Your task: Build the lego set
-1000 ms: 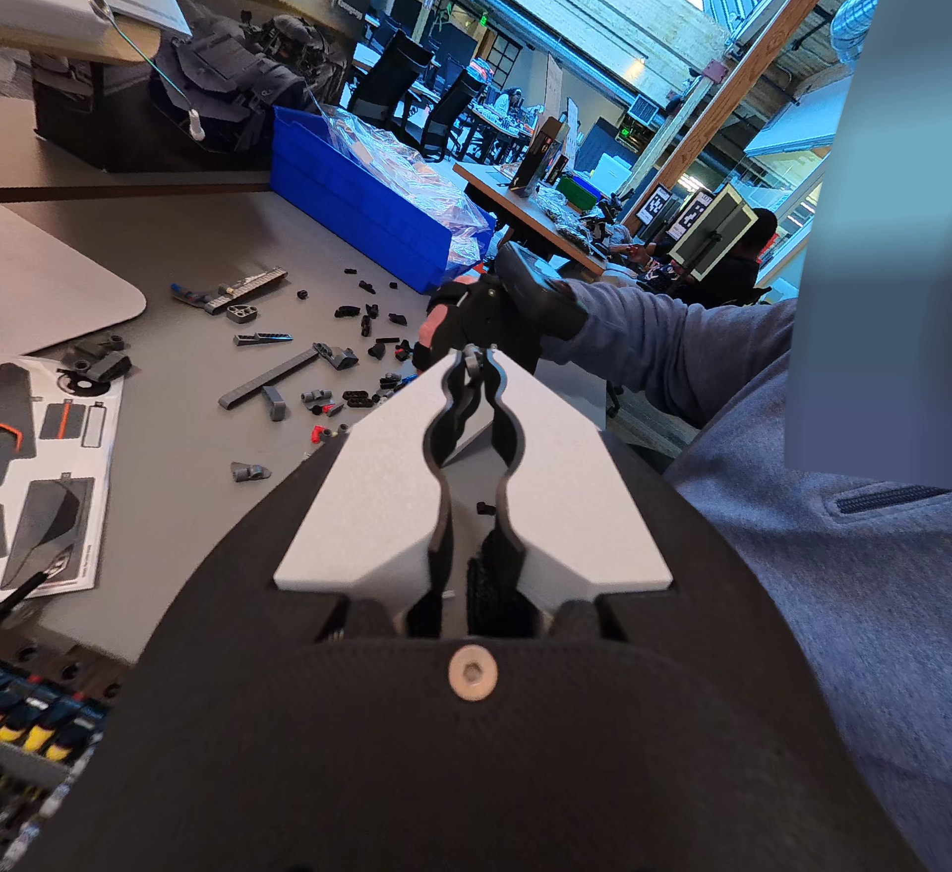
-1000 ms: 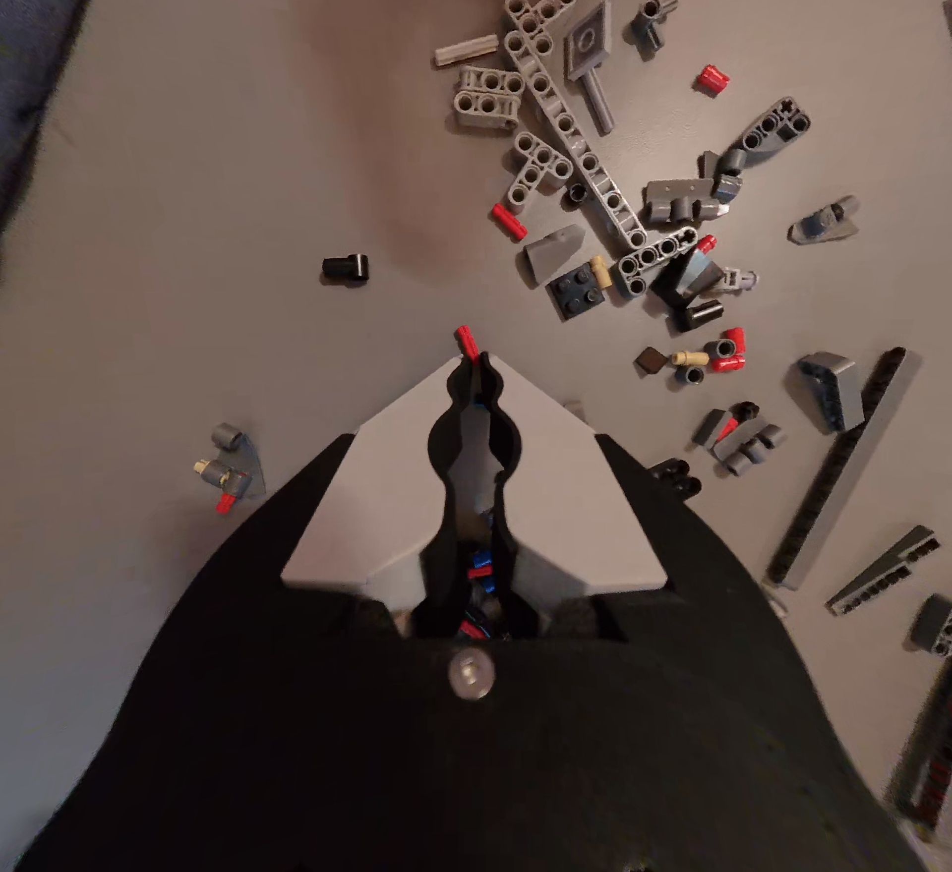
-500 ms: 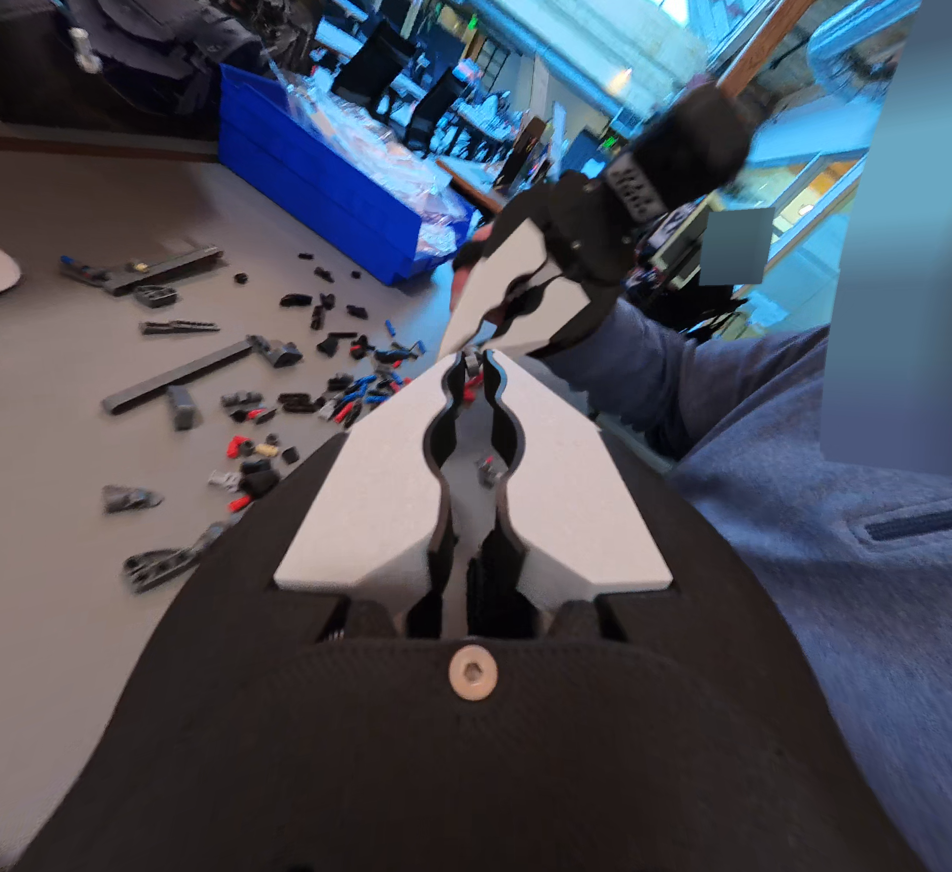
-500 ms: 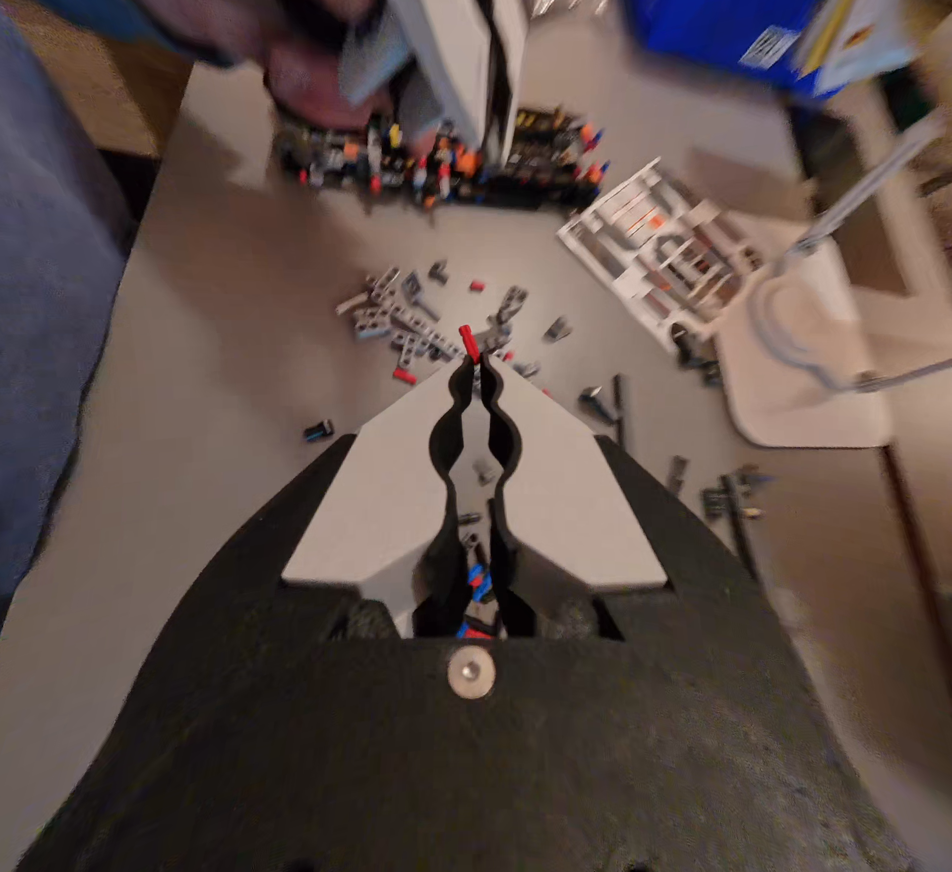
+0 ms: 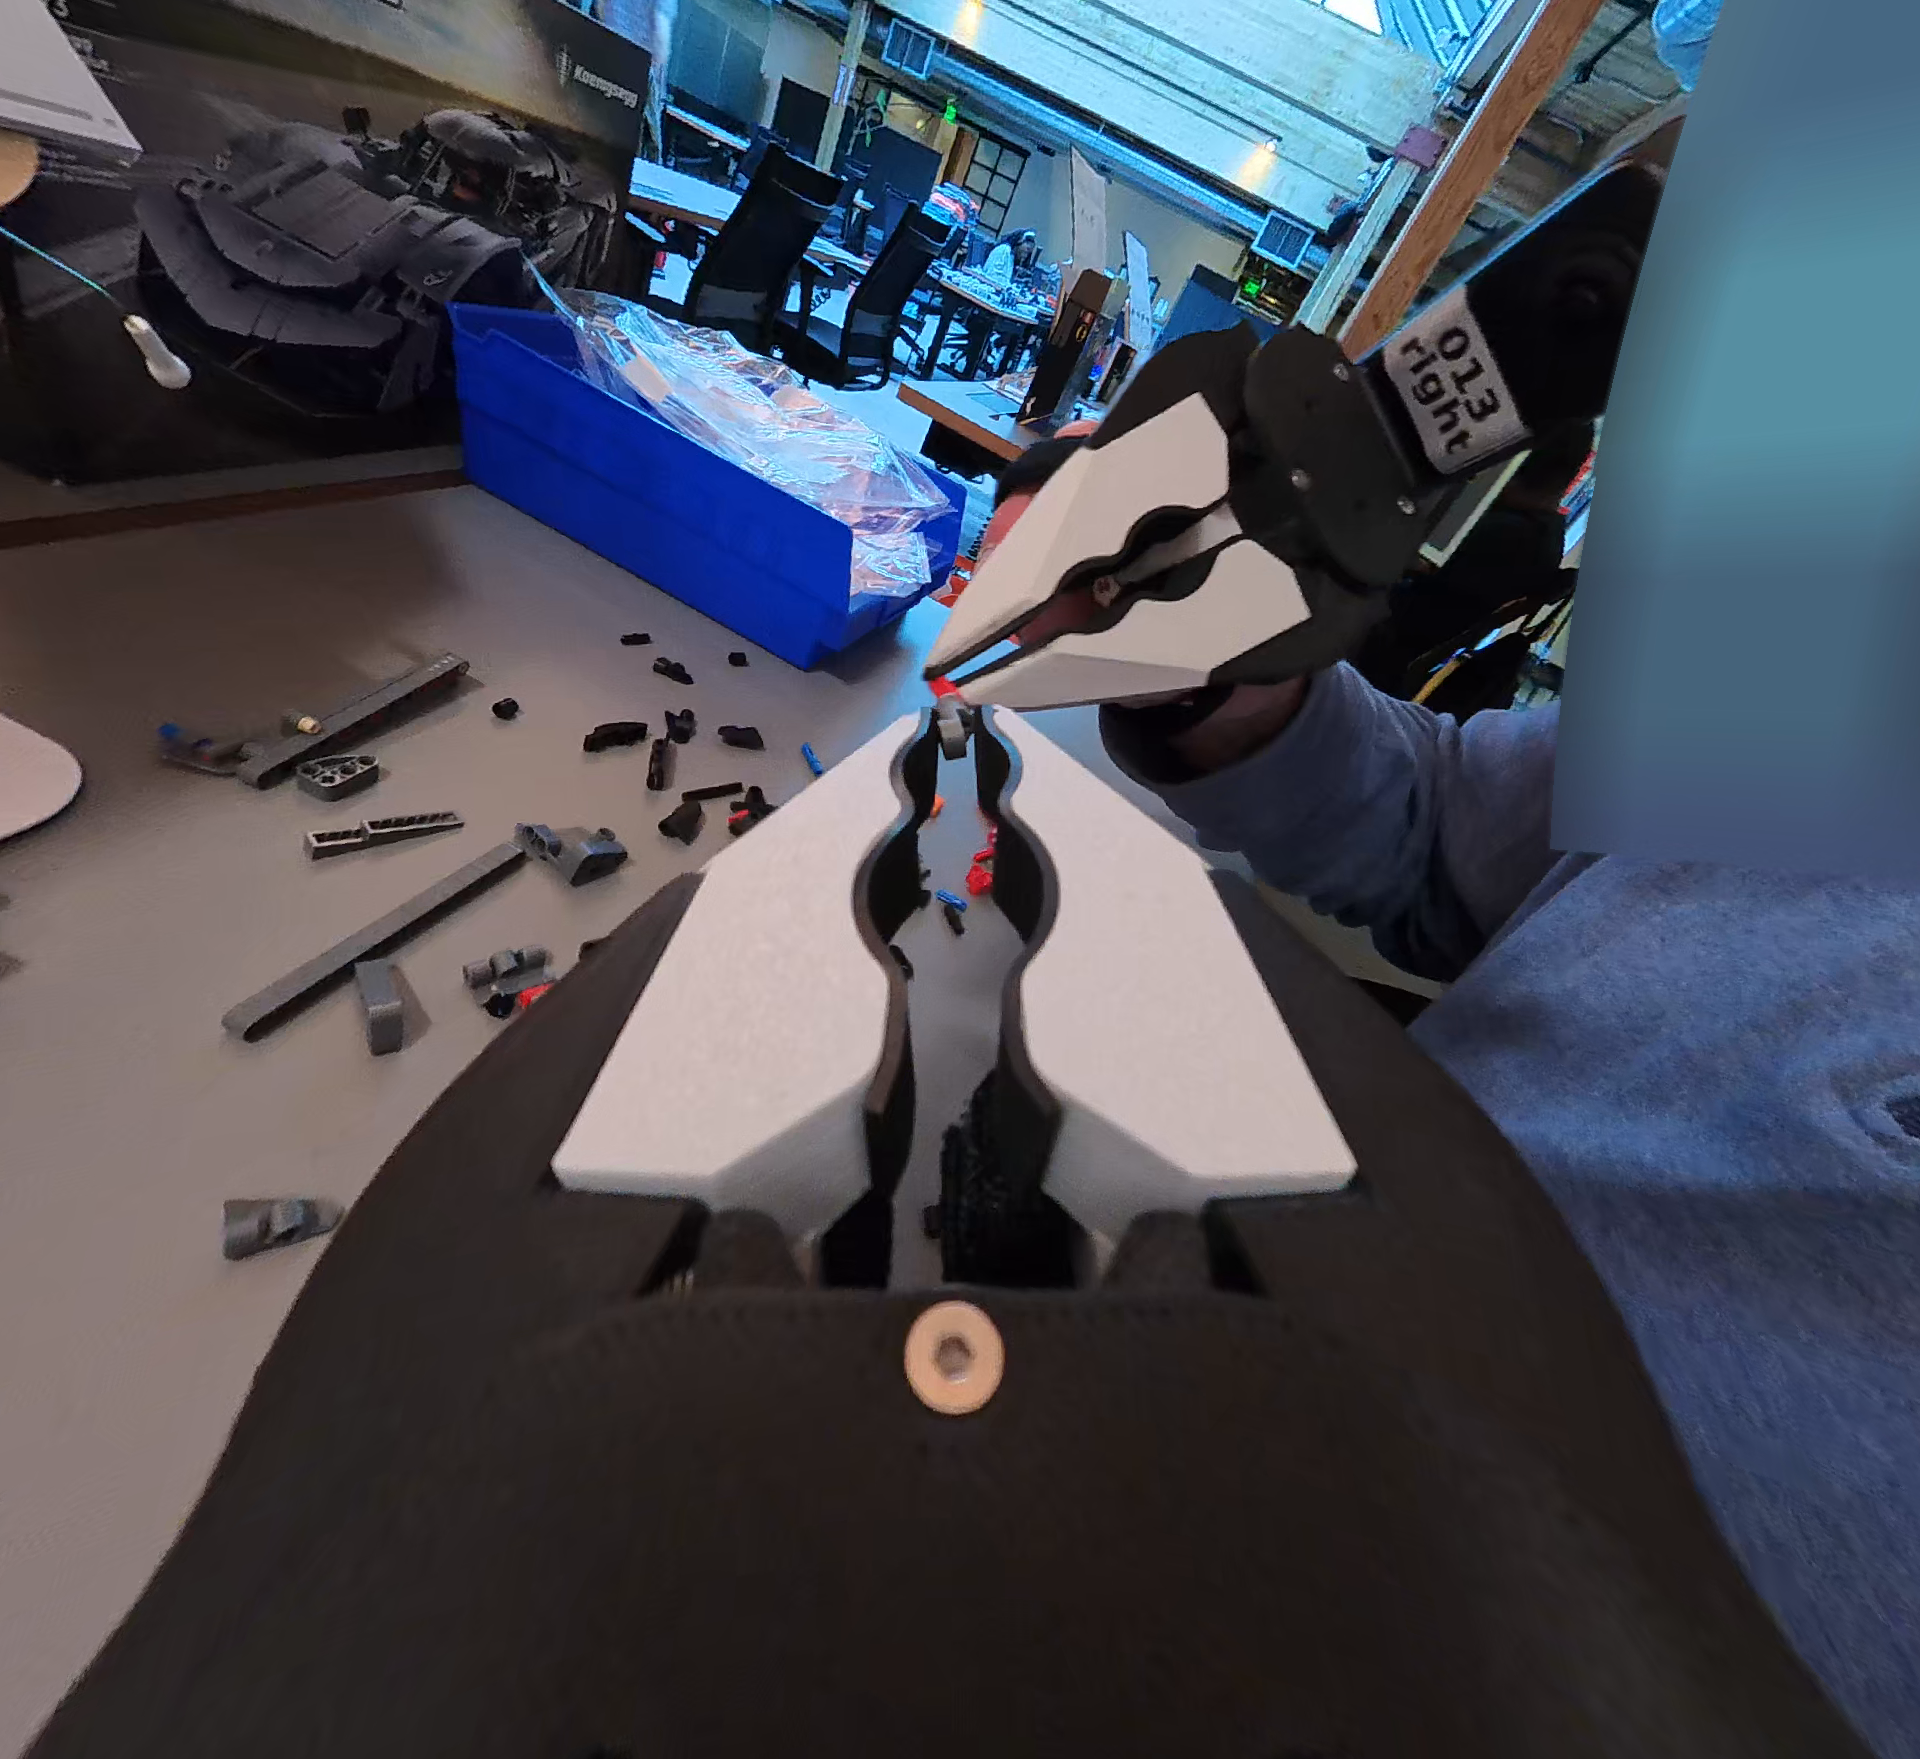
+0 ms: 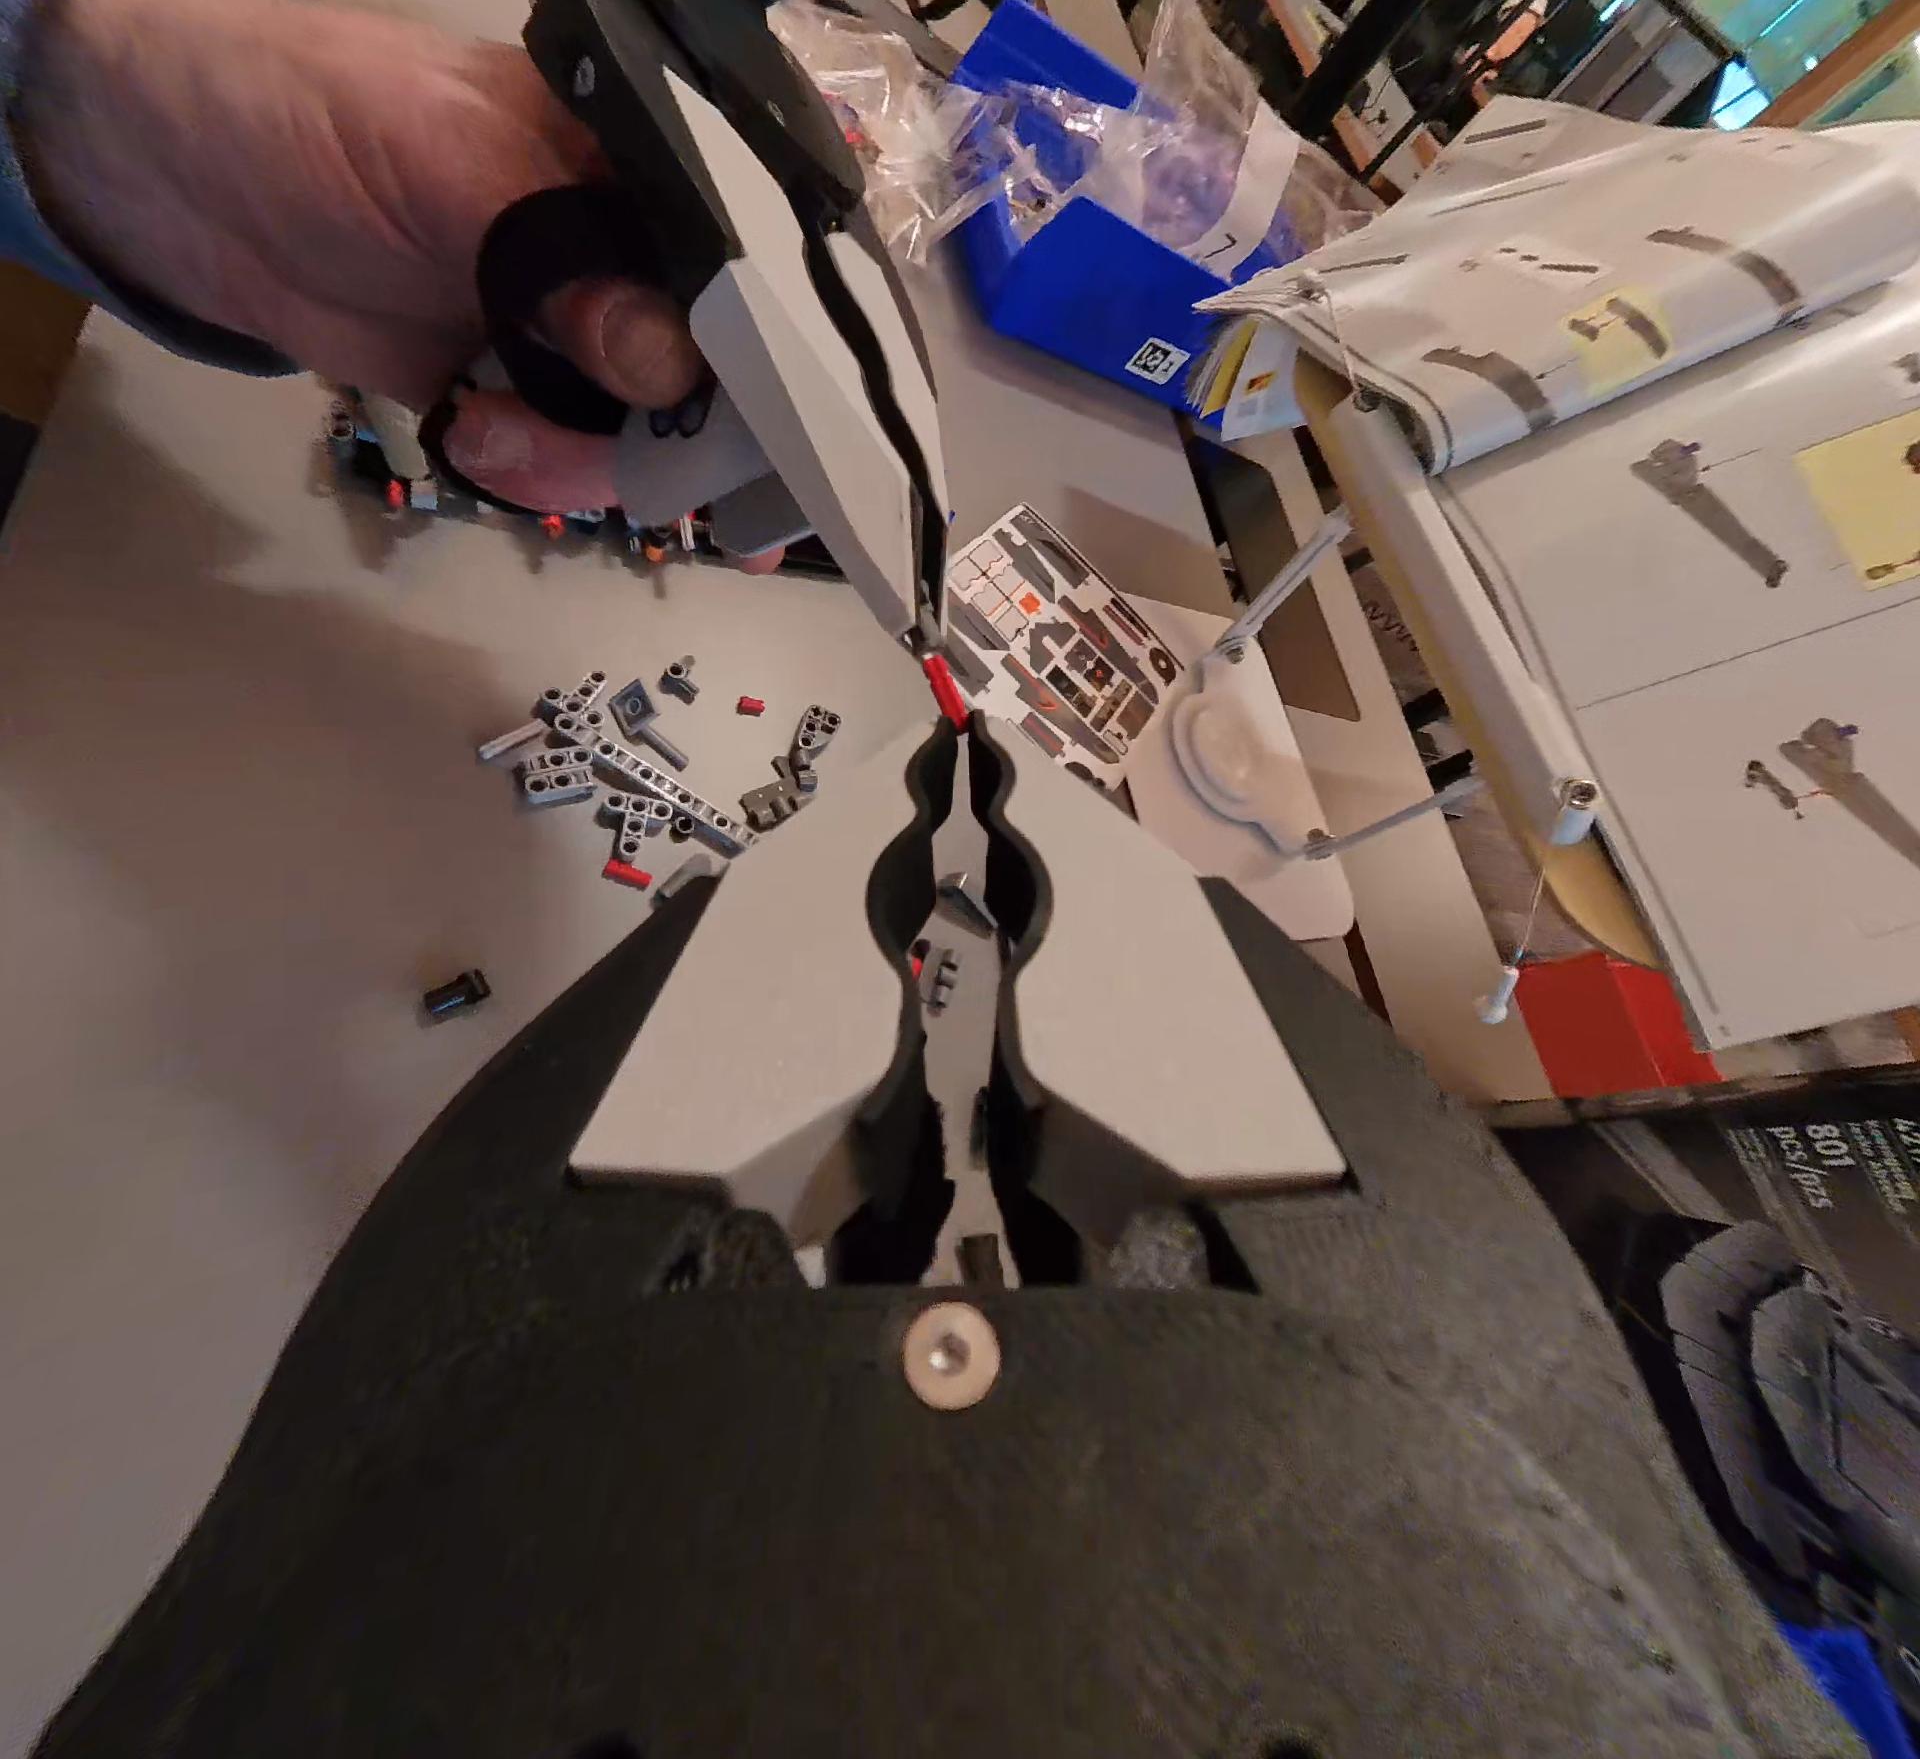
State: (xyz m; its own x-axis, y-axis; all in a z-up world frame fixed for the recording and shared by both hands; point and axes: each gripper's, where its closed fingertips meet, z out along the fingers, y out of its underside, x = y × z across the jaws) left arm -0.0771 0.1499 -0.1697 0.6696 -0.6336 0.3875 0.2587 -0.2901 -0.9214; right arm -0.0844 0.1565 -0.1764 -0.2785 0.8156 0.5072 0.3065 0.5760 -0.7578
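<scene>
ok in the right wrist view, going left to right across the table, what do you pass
black connector → pile of grey technic beams → red pin held in the right gripper → sticker sheet → open instruction booklet

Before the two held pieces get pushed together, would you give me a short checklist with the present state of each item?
1. Right gripper shut on the red pin: ok.
2. Left gripper shut on the small grey connector: ok.
3. Both held above the table, away from the loose parts: ok.
4. Pin tip at the connector: ok, they meet or nearly meet.
5. Pin lined up with a hole in the connector: cannot tell.
</scene>
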